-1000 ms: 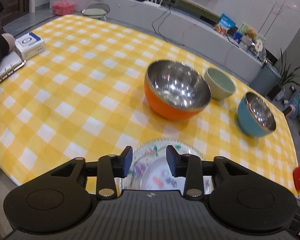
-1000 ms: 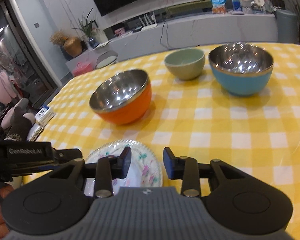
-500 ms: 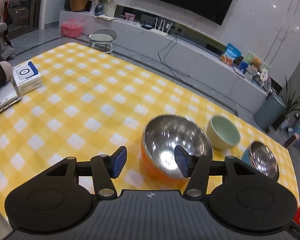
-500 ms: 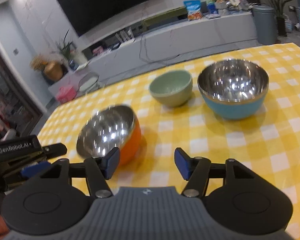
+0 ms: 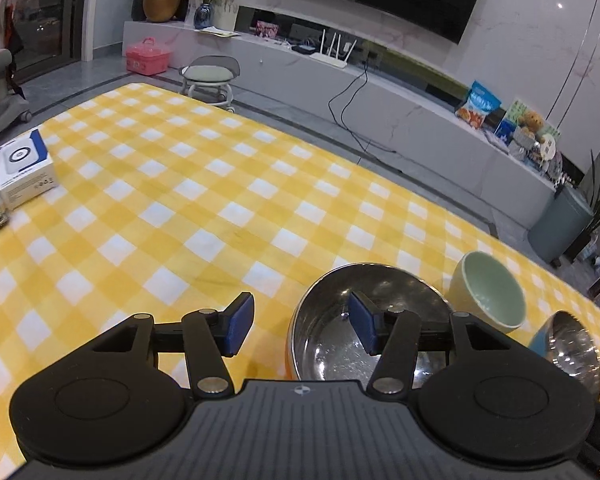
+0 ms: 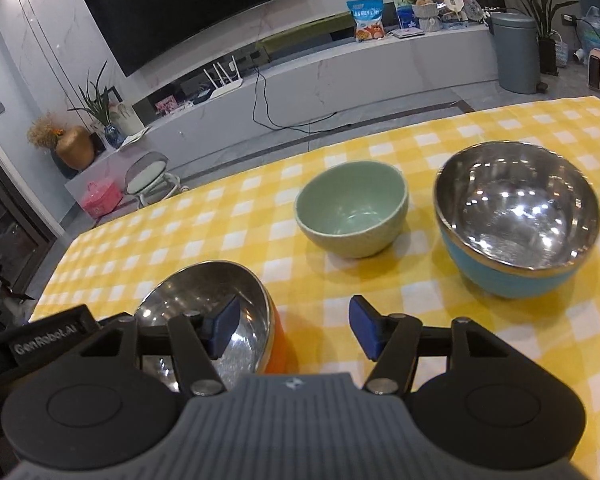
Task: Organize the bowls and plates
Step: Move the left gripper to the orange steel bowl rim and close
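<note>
Both grippers, left (image 5: 300,326) and right (image 6: 294,330), had risen past the floral plate toward the orange bowl (image 6: 220,320), jaws wide apart, holding nothing.

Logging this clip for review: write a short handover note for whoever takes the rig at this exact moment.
Left gripper: open, empty, its right finger in front of the orange bowl.
Right gripper: open, empty, the orange bowl's rim between its fingers.
On the checked tablecloth: orange bowl nearest, green bowl behind, blue bowl to the right, all upright and apart.
Done: nothing stacked. No plate in view.
Left: all gathering; perhaps the orange bowl first.
</note>
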A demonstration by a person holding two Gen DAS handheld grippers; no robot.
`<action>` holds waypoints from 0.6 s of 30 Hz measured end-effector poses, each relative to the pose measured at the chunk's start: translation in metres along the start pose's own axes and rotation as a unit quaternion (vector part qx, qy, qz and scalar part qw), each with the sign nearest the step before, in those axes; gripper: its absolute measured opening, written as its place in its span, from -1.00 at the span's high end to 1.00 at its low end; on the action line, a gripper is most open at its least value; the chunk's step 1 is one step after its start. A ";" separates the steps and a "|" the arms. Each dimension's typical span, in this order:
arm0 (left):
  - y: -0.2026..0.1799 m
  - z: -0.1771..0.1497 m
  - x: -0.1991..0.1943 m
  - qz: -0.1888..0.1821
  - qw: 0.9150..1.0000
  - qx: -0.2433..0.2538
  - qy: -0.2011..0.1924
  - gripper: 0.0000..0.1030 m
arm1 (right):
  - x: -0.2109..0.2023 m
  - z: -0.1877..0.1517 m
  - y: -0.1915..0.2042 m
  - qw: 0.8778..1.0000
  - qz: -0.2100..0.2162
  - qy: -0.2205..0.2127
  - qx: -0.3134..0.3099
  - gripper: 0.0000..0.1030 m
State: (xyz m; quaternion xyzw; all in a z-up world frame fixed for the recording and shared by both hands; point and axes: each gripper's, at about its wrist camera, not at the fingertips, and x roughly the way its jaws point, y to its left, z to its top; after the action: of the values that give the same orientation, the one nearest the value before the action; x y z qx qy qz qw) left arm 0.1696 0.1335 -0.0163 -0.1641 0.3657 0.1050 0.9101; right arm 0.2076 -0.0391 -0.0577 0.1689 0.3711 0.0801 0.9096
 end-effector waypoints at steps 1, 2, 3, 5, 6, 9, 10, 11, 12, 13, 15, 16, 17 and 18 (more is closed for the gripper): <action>-0.001 0.000 0.004 0.002 1.000 0.004 0.002 -0.20 | 0.003 0.000 0.001 1.000 -0.001 0.001 -0.003 -0.16; -0.001 -0.001 0.007 0.004 1.000 0.007 0.004 -0.20 | 0.006 0.000 0.002 1.000 -0.002 0.002 -0.006 -0.16; -0.001 -0.001 0.010 0.006 1.000 0.008 0.006 -0.19 | 0.009 -0.001 0.003 1.000 -0.005 0.004 -0.009 -0.16; 0.000 -0.001 0.016 0.002 1.000 0.008 0.013 -0.08 | 0.015 -0.003 0.002 1.000 -0.011 0.011 -0.011 -0.12; 0.001 -0.002 0.018 0.002 1.000 0.005 0.016 -0.06 | 0.017 -0.004 0.001 1.000 -0.012 0.014 -0.011 -0.05; 0.004 -0.005 0.021 0.011 1.000 0.002 0.021 0.00 | 0.022 -0.010 0.000 1.000 -0.011 0.022 -0.009 0.08; 0.005 -0.006 0.022 0.015 1.000 0.003 0.022 0.06 | 0.024 -0.013 -0.001 1.000 -0.011 0.024 -0.008 0.11; 0.006 -0.007 0.022 0.017 1.000 0.005 0.024 0.13 | 0.025 -0.015 -0.003 1.000 -0.009 0.026 -0.006 0.12; 0.006 -0.008 0.023 0.015 0.999 0.006 0.028 0.15 | 0.026 -0.017 -0.004 1.000 -0.005 0.027 -0.003 0.13; 0.007 -0.009 0.023 0.011 0.999 0.006 0.033 0.21 | 0.026 -0.019 -0.005 1.000 -0.002 0.028 0.000 0.14; 0.007 -0.011 0.022 0.005 0.999 0.007 0.036 0.26 | 0.025 -0.019 -0.005 1.000 0.004 0.030 0.001 0.22; 0.006 -0.011 0.020 0.003 0.999 0.009 0.036 0.32 | 0.024 -0.019 -0.004 0.999 0.008 0.031 0.000 0.32; 0.005 -0.011 0.018 0.001 0.999 0.011 0.035 0.41 | 0.023 -0.020 -0.003 0.999 0.009 0.032 -0.001 0.42; 0.003 -0.010 0.017 -0.001 0.999 0.013 0.036 0.45 | 0.022 -0.020 -0.002 0.999 0.011 0.033 -0.002 0.55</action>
State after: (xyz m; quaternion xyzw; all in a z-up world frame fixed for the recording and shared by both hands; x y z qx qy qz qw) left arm 0.1748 0.1335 -0.0358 -0.1567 0.3997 0.0930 0.8984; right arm 0.2095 -0.0303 -0.0861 0.1680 0.3991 0.0966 0.8962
